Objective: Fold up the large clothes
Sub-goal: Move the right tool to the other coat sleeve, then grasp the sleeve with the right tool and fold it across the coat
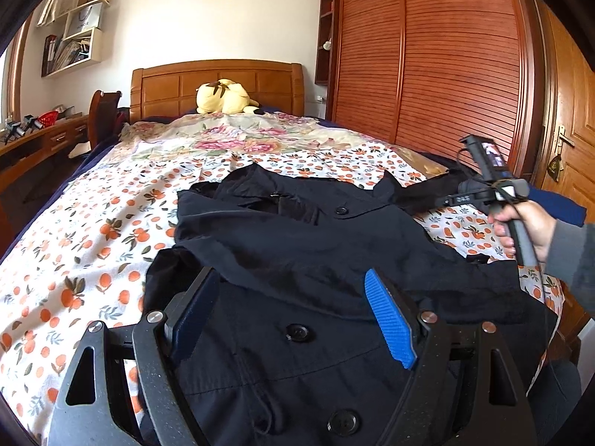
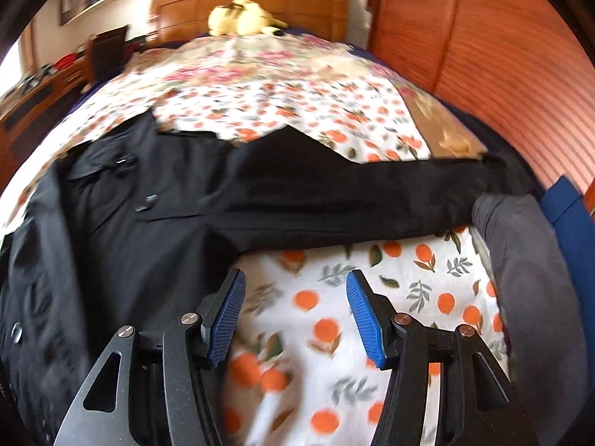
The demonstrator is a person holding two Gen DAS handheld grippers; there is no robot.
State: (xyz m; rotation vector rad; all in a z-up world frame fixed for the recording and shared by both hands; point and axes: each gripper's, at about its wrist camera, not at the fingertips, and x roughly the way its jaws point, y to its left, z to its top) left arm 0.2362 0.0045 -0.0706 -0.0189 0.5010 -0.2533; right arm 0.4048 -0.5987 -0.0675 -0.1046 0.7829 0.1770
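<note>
Lay spread across the near end of a wooden-framed bed (image 1: pixel 217 74): a large black buttoned coat (image 1: pixel 297 245), front up, on a white sheet printed with oranges and leaves (image 1: pixel 93 230). Stretched out toward the louvred wooden wardrobe (image 1: pixel 446 55) side of the bed: one black sleeve (image 2: pixel 353 193), flat on the sheet. Sat against the bed's headboard: a pale yellow plush toy (image 1: pixel 223 97). Hung on the wall left of the headboard: white box shelves (image 1: pixel 70 33) holding books, papers and a white paper bag. Stood on the desk left of the bed: a small red basket (image 1: pixel 48 116), contents too small to tell.

Hovered over the coat's lower front, the left gripper (image 1: pixel 293 316): jaws standing wide apart, blue ribbed pads (image 1: pixel 390 319) clear of the cloth, nothing clamped between them. Hung over bare sheet just beside the coat's edge and below the sleeve, the right gripper (image 2: pixel 295 316): jaws apart, nothing between them, only printed sheet showing in the gap. Wrapped around the right gripper's handle in the left wrist view: a hand (image 1: pixel 524 228) in a grey sleeve.
</note>
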